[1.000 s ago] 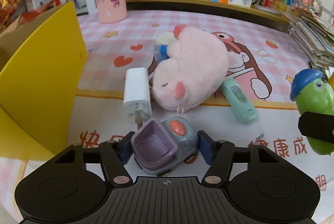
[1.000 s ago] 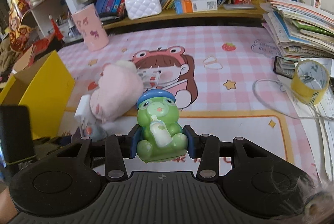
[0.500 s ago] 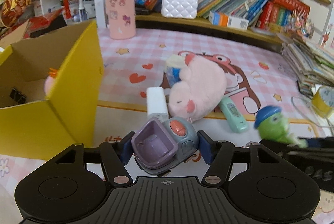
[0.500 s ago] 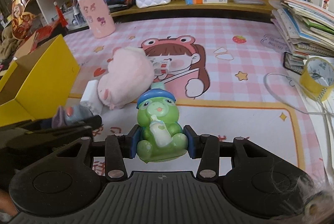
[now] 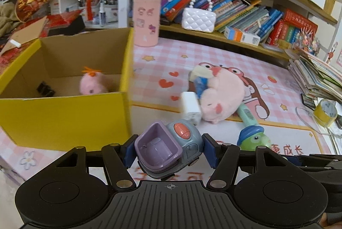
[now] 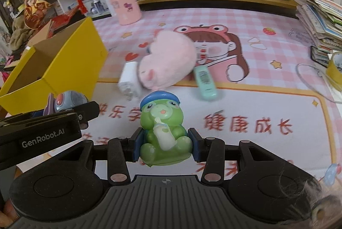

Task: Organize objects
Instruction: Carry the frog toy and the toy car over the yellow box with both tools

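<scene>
The left gripper (image 5: 168, 153) is clamped on a grey-and-purple toy truck (image 5: 168, 152), its blue pads pressing both sides. The right gripper (image 6: 164, 144) is clamped on a green frog toy (image 6: 163, 132) with a blue cap and a baby bottle. In the left wrist view, an open yellow cardboard box (image 5: 64, 118) sits at 10 o'clock, with a small pink plush (image 5: 93, 85) and a black binder clip (image 5: 46, 89) inside. At 1 o'clock on the pink checked mat (image 5: 213, 62) lie a large pink plush (image 5: 222, 96), a white charger (image 5: 190, 106) touching it, and a mint-green remote (image 5: 248, 114) just beside it.
</scene>
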